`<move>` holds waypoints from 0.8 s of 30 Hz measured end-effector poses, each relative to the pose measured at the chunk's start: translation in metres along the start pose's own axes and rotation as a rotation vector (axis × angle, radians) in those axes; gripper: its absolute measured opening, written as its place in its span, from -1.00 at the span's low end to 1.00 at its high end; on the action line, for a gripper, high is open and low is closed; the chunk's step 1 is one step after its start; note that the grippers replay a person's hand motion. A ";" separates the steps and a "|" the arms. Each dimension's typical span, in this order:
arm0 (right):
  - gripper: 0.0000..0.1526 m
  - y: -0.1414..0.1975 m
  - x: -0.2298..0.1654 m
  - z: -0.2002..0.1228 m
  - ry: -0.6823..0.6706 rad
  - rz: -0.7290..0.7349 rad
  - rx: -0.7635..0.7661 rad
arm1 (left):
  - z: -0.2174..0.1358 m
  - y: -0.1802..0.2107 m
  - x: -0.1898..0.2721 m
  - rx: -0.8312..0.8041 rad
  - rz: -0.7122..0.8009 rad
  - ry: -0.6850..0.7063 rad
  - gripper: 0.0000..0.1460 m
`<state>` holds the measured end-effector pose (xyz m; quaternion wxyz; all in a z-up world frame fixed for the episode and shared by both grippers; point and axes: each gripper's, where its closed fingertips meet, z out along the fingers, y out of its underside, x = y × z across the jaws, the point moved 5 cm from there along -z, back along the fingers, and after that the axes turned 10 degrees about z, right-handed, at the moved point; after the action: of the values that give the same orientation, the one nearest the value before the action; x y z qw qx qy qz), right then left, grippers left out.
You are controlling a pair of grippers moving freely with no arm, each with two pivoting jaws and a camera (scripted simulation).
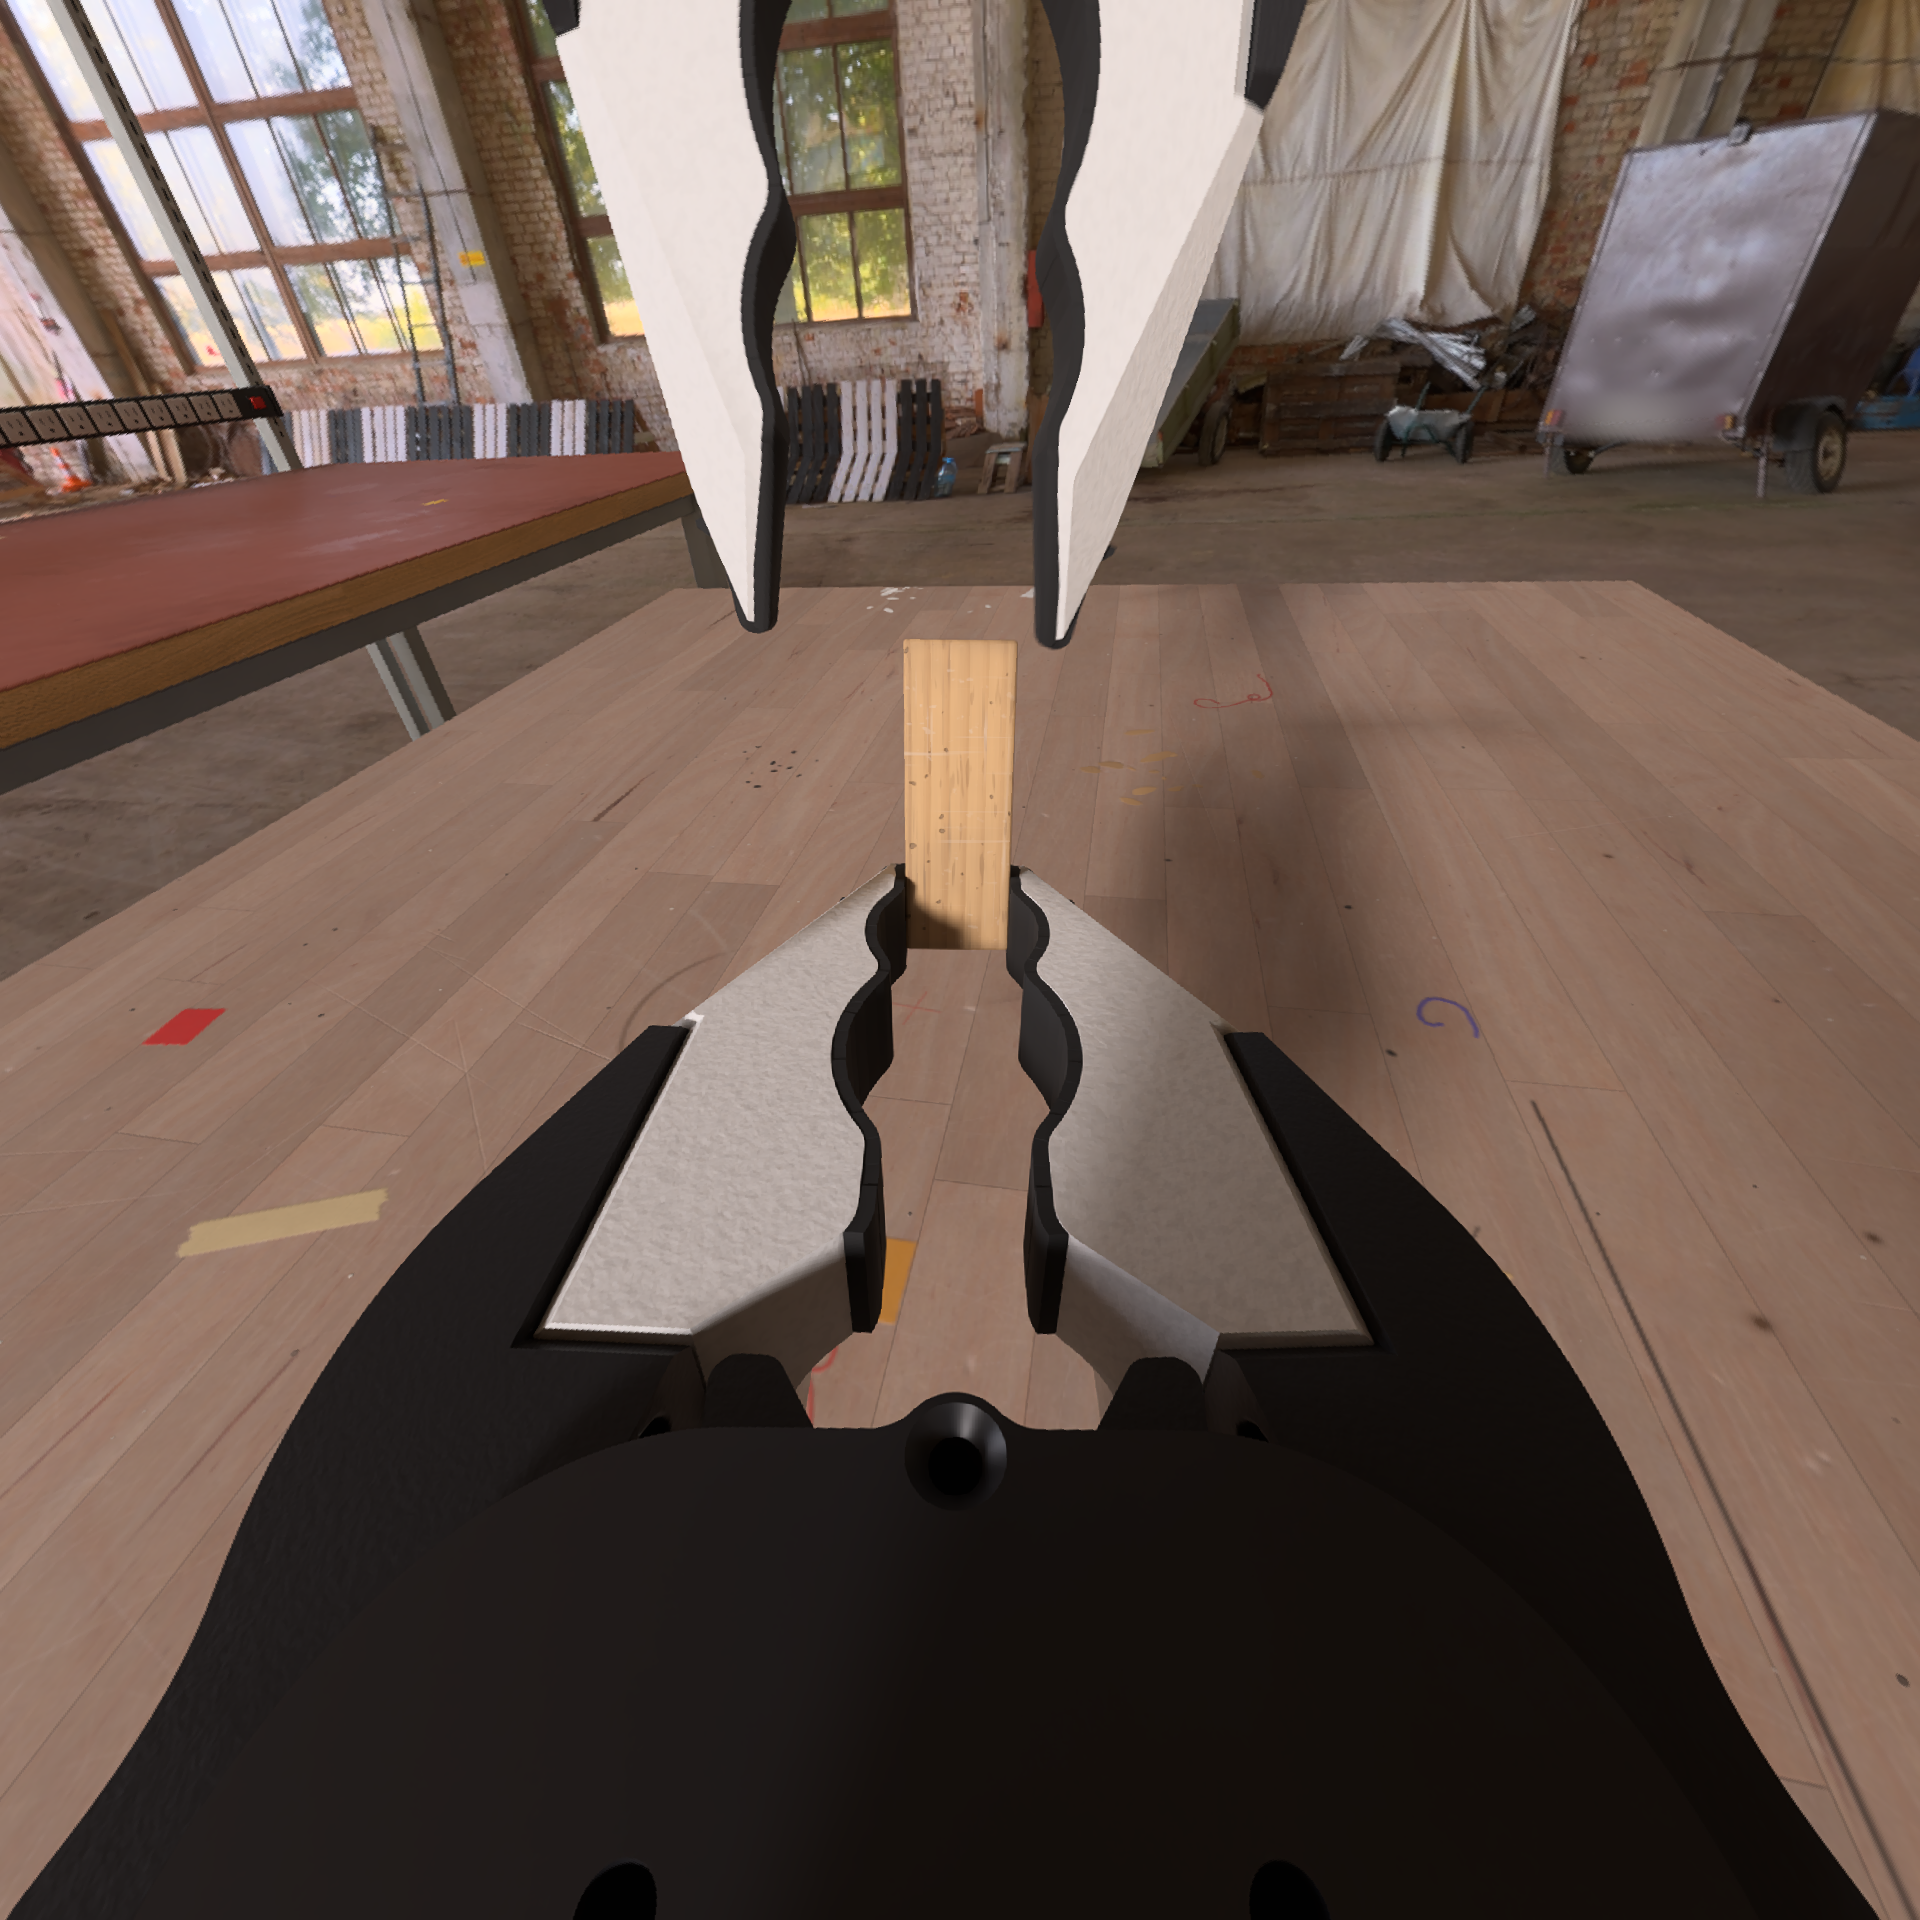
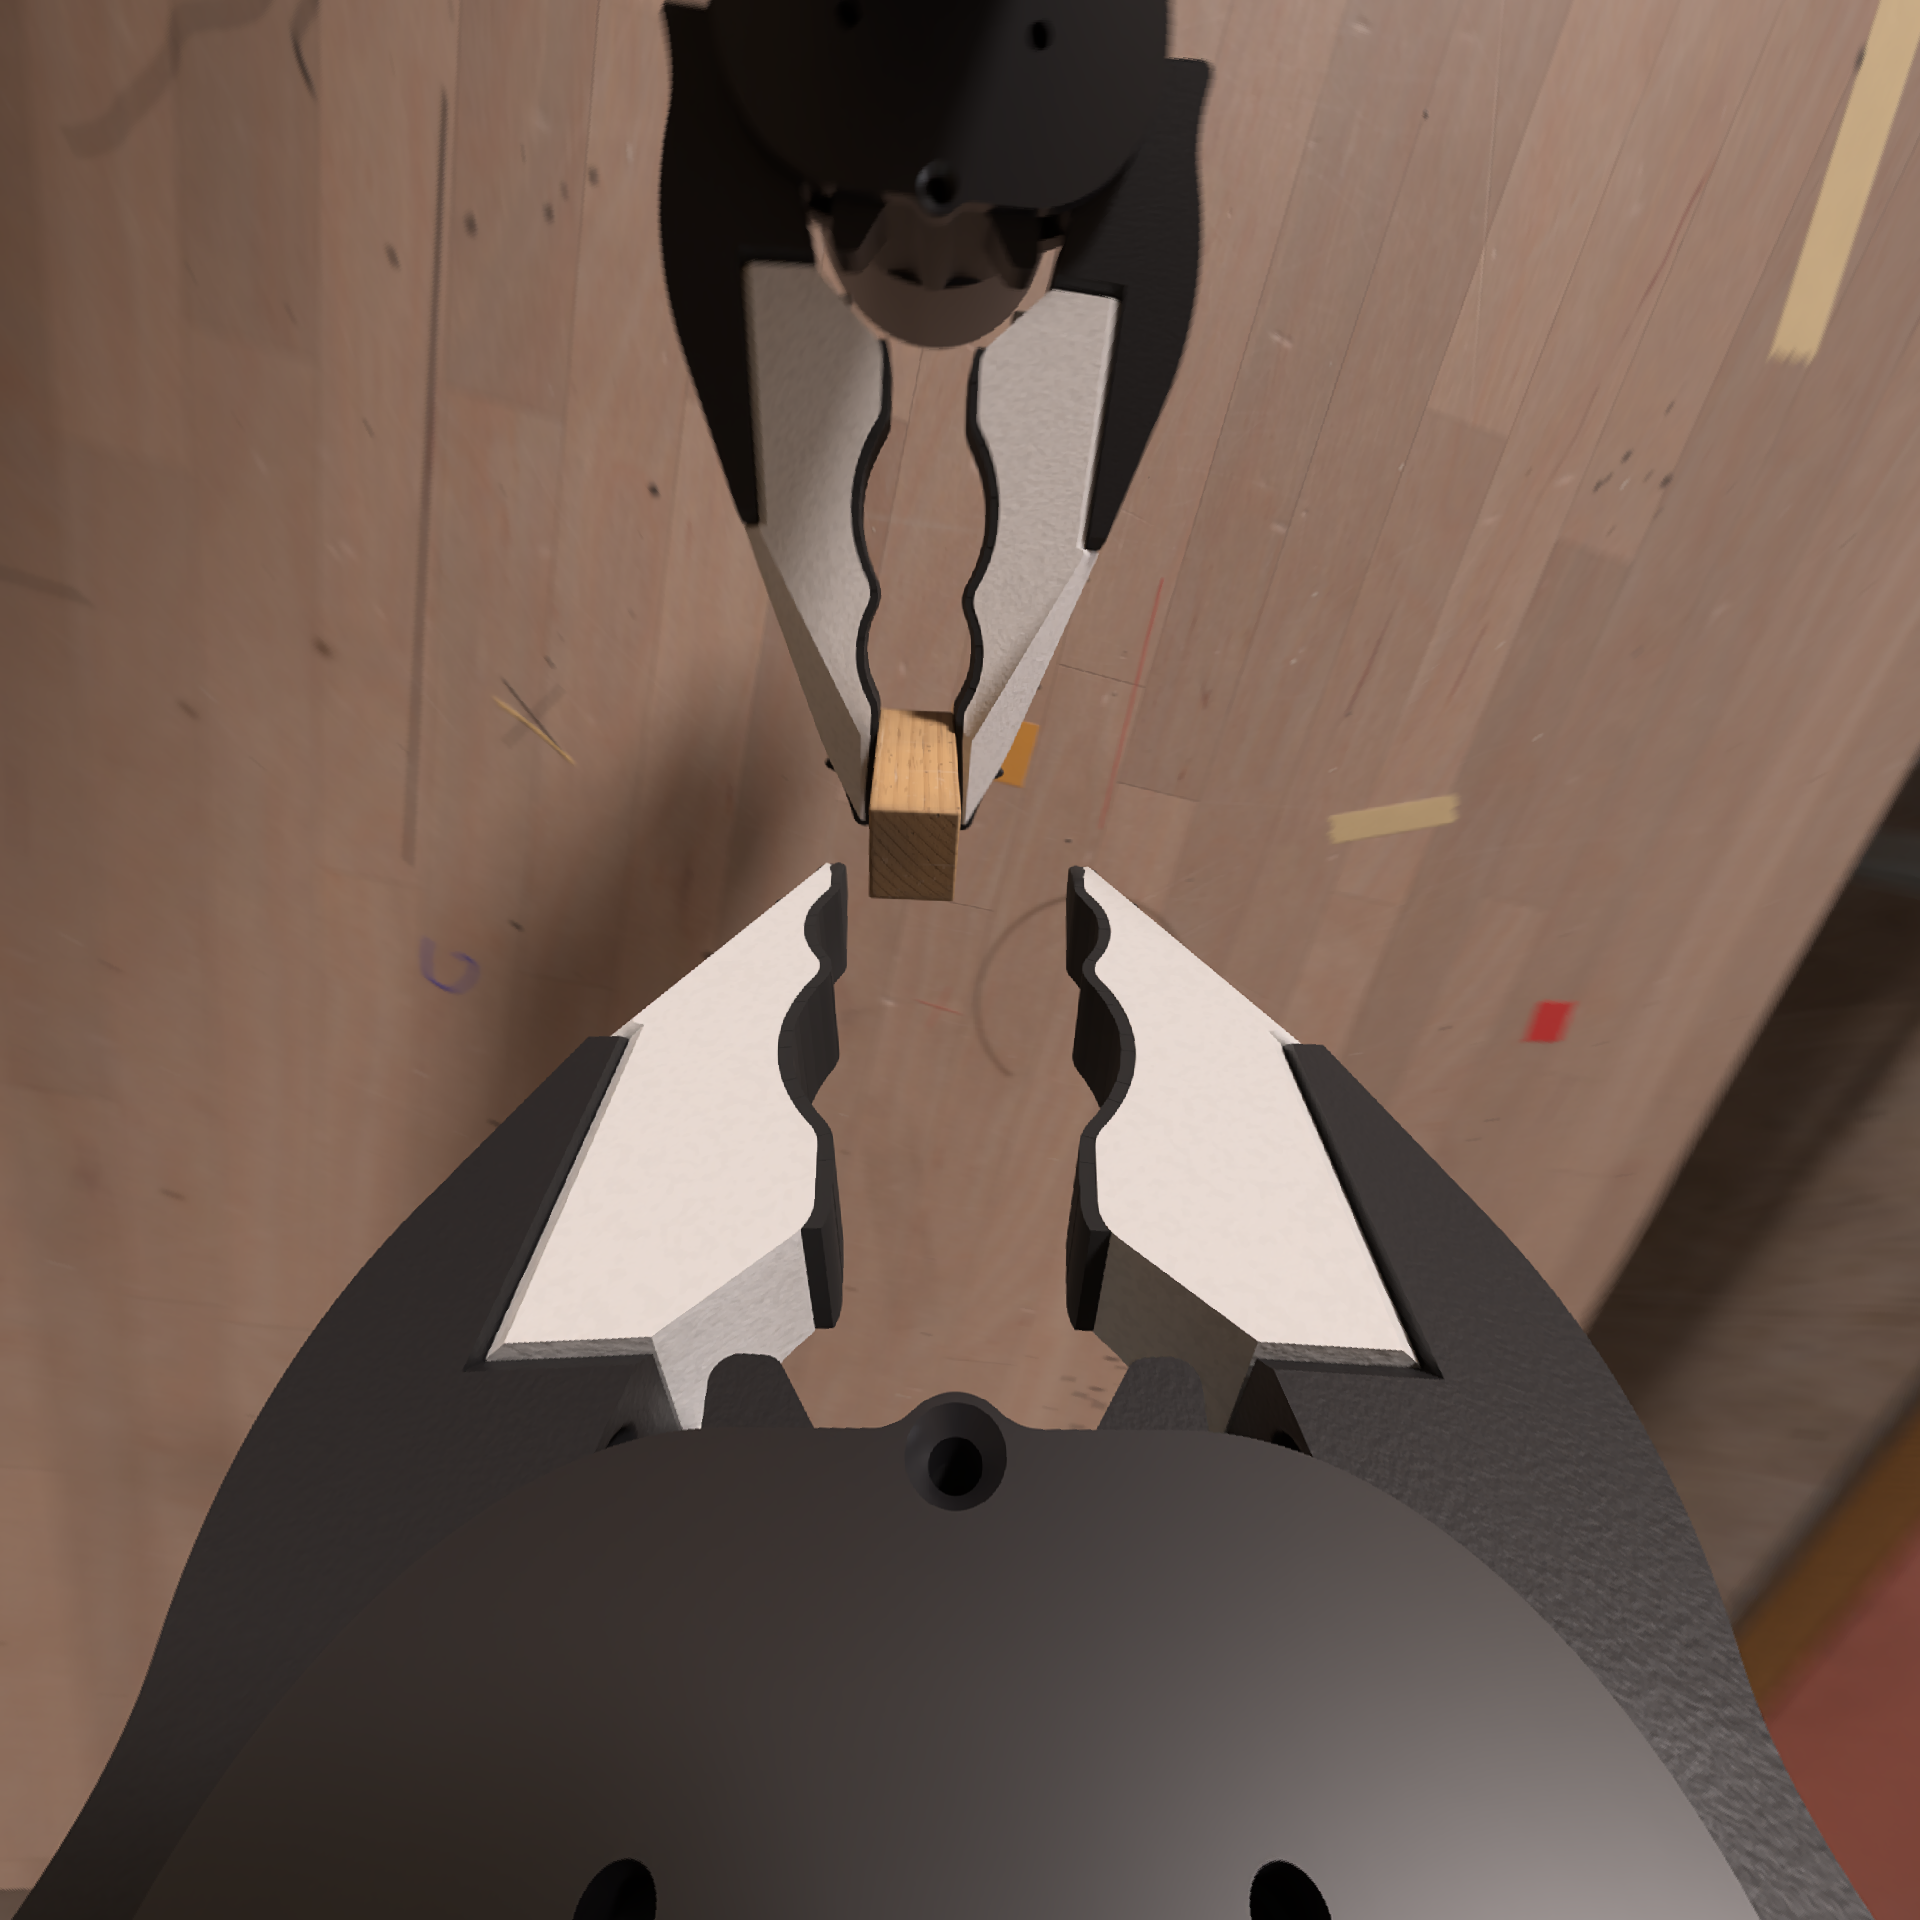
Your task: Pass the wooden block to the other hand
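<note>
My left gripper [image 1: 958, 883] is shut on the near end of a light wooden block [image 1: 958, 769], which sticks out forward above the wooden table [image 1: 1455, 831]. My right gripper [image 1: 904, 629] comes down from above, open, with its fingertips just past the block's far end, apart from it. In the right wrist view, my right gripper [image 2: 954, 883] is open, and the block's end face [image 2: 912, 854] sits just beyond its left fingertip, off centre. The left gripper [image 2: 914, 816] shows there, clamped on the block's far part.
A red-topped table [image 1: 260, 561] stands at the left across a gap. Bits of tape, yellow [image 1: 281, 1221] and red [image 1: 185, 1027], lie flat on the wooden table. The table's edge [image 2: 1714, 935] runs along the right of the right wrist view.
</note>
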<state>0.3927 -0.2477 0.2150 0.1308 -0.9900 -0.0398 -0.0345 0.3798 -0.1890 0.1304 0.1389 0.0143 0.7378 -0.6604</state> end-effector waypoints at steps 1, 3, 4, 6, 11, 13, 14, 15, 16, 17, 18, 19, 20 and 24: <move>-0.47 0.000 -0.001 0.001 0.027 -0.065 -0.012 | 0.000 0.000 0.000 0.000 0.000 0.001 -0.76; -0.51 0.000 -0.003 0.004 0.048 -0.149 -0.027 | 0.001 0.000 0.001 -0.001 0.001 0.004 -0.76; -0.54 -0.001 -0.005 0.005 0.045 -0.176 -0.030 | 0.001 0.000 0.001 0.000 0.001 0.005 -0.76; -0.66 -0.001 -0.007 0.006 0.042 -0.227 -0.041 | 0.000 0.001 0.000 -0.001 0.001 0.005 -0.76; -0.75 -0.001 -0.007 0.007 0.010 -0.135 -0.047 | -0.001 0.001 0.000 -0.001 0.001 0.002 -0.75; -0.76 0.001 -0.005 0.009 -0.031 0.030 -0.059 | 0.000 0.002 0.001 -0.005 0.002 0.004 -0.75; -0.76 0.001 -0.004 0.010 -0.058 0.140 -0.064 | 0.001 0.002 0.001 -0.008 0.001 0.005 -0.75; -0.75 0.001 -0.003 0.011 -0.087 0.245 -0.059 | 0.001 0.003 0.001 -0.011 0.001 0.005 -0.75; -0.74 0.001 -0.003 0.012 -0.117 0.333 -0.045 | 0.001 0.003 0.001 -0.010 0.000 0.004 -0.75; -0.72 0.001 -0.003 0.012 -0.145 0.391 -0.036 | 0.001 0.003 0.002 -0.009 0.000 0.006 -0.76; -0.71 0.002 -0.004 0.012 -0.166 0.417 -0.031 | 0.001 0.003 0.002 -0.012 0.005 0.009 -0.76; -0.71 0.002 -0.004 0.012 -0.183 0.422 -0.018 | 0.002 0.002 0.003 -0.012 0.008 0.010 -0.76; -0.68 0.002 -0.004 0.010 -0.196 0.411 -0.001 | 0.003 0.001 0.004 -0.008 0.007 0.013 -0.76; -0.42 0.002 -0.004 0.003 -0.100 0.171 0.014 | 0.004 0.001 0.004 -0.006 0.005 0.013 -0.76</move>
<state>0.3886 -0.2490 0.2112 0.1378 -0.9894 0.0380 0.0264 0.3773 -0.1930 0.1286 0.1357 0.0199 0.7407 -0.6577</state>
